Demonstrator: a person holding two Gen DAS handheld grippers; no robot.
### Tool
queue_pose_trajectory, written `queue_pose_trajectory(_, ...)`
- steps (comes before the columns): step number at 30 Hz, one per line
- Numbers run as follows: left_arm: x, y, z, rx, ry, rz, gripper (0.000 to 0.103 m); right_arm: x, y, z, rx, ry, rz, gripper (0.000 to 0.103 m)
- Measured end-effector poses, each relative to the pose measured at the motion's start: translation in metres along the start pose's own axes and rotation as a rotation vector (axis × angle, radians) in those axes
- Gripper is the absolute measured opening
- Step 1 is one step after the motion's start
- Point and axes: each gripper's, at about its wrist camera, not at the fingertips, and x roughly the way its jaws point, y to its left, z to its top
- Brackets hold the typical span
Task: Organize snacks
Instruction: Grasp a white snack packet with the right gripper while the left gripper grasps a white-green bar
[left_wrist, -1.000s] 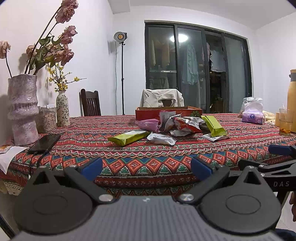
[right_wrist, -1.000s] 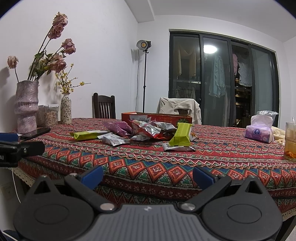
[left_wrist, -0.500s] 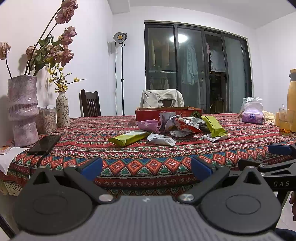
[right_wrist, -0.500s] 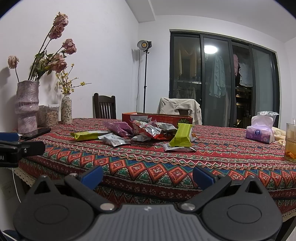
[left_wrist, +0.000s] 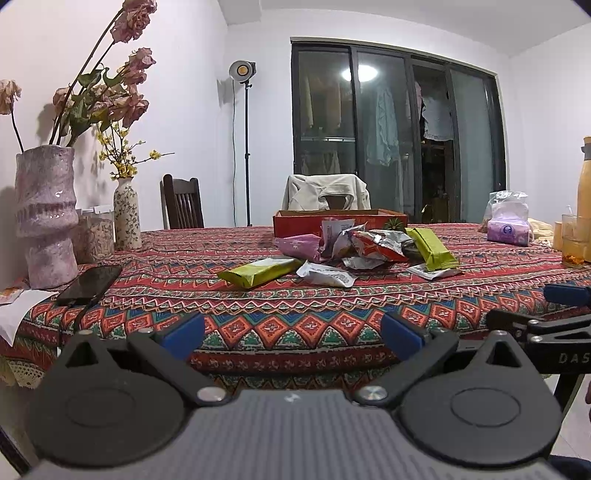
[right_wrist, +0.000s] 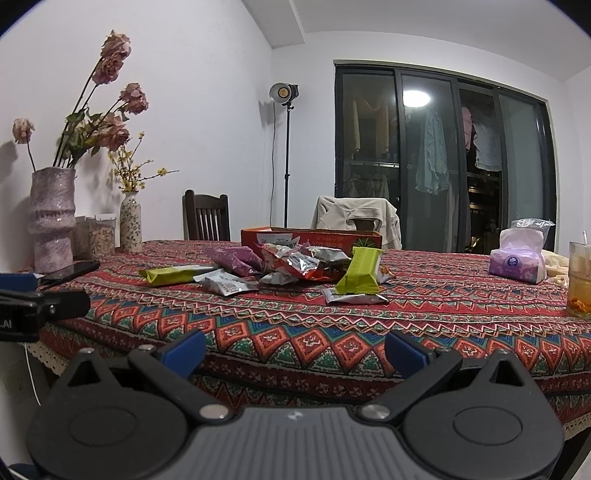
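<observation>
Hovering both tools off the near table edge — I am holding left gripper (left_wrist: 291, 334) and right gripper (right_wrist: 293, 349) spread wide, empty | crinkly foil snack packets (right_wrist: 295, 264) lying heaped before the shallow red cardboard box (right_wrist: 314, 236) | step: approach, nothing picked | next: I am reaching in for the nearest long green wrapper (left_wrist: 258, 271) — needs closing across its width.

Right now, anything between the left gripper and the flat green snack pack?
Nothing visible. The left gripper is open, short of the table edge, and only bare tablecloth lies between it and the flat green snack pack. The phone sits well off to the left.
</observation>
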Motion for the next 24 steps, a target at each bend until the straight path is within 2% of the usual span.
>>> queue_pose_trajectory(3, 0.010, 0.002, 0.004, -0.013, 0.003, -0.018, 0.103, 0.001, -0.002, 0.002, 0.000, -0.002, -0.007, 0.103)
queue_pose_trajectory(10, 0.067, 0.021, 0.019, -0.083, 0.092, -0.094, 0.103, 0.020, -0.019, 0.017, 0.004, -0.021, -0.043, 0.103)
queue_pose_trajectory(14, 0.105, 0.030, 0.032, -0.072, 0.144, -0.128, 0.103, 0.038, -0.037, 0.029, 0.009, -0.018, -0.076, 0.103)
queue_pose_trajectory(19, 0.153, 0.045, 0.053, -0.018, 0.187, -0.120, 0.103, 0.068, -0.058, 0.048, 0.062, -0.048, -0.037, 0.103)
queue_pose_trajectory(24, 0.200, 0.059, 0.067, 0.024, 0.230, -0.136, 0.101, 0.104, -0.069, 0.065, 0.055, -0.084, -0.051, 0.103)
